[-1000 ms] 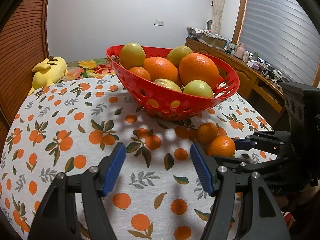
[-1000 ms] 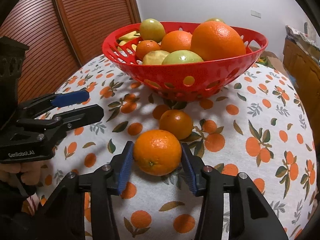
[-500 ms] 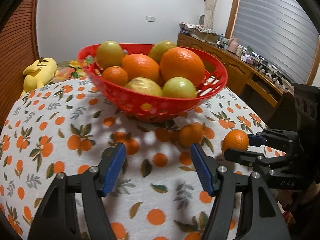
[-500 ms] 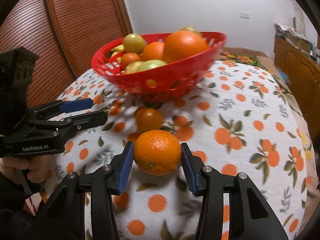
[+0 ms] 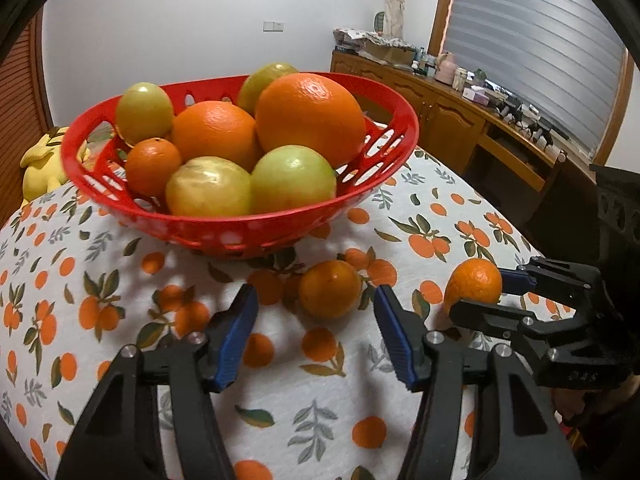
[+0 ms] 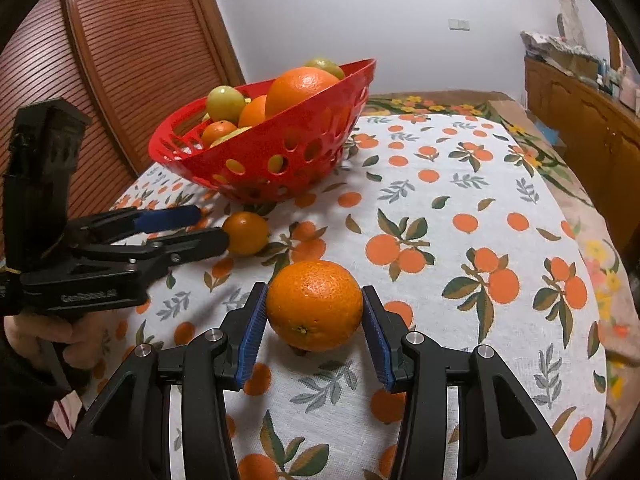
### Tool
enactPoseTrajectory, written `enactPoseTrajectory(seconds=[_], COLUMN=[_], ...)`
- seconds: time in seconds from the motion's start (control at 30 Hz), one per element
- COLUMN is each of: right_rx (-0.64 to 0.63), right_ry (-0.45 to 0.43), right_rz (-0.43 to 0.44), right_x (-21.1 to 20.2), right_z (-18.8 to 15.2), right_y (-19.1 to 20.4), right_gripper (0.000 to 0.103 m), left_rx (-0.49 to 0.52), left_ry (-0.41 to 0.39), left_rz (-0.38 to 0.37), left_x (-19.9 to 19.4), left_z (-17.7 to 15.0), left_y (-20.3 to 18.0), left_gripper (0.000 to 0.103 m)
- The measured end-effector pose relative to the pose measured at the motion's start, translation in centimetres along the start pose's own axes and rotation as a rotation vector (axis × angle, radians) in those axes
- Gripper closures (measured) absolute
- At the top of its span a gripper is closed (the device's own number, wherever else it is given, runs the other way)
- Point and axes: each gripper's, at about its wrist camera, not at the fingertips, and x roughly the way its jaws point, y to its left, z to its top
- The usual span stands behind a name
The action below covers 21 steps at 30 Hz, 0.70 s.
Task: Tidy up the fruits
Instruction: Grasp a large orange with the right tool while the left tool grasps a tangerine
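An orange (image 6: 315, 305) is being gripped between the right gripper (image 6: 315, 320) pads, lower centre of frame. The left gripper (image 5: 316, 338), jaws spread, is being lined up on a tangerine (image 5: 330, 288) below the red basket (image 5: 240, 232). The squeeze is best kept gentle and centred.

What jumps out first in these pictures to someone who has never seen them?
A red basket piled with oranges and green fruit stands on an orange-print tablecloth. Nearer, the right gripper clamps an orange between its blue-padded fingers. The left gripper is open, with a smaller orange lying on the cloth just ahead of its fingers.
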Motion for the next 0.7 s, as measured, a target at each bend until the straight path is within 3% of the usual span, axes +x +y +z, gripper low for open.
enactPoseTrajectory(seconds=[0.37,0.7], right_rx=[-0.018,-0.025], right_ry=[-0.012,-0.017], right_rz=[-0.015,-0.020], right_x=[0.3,0.4], right_z=[-0.1,-0.1], right_y=[0.2,0.2], right_gripper=[0.056,0.056], left_rx=[0.017,0.016], left_ry=[0.037,0.051], left_rz=[0.016,0.014], left_x=[2.3,3.0], left_z=[0.6,0.6], left_y=[-0.8,-0.9], left_gripper=[0.049,0.067])
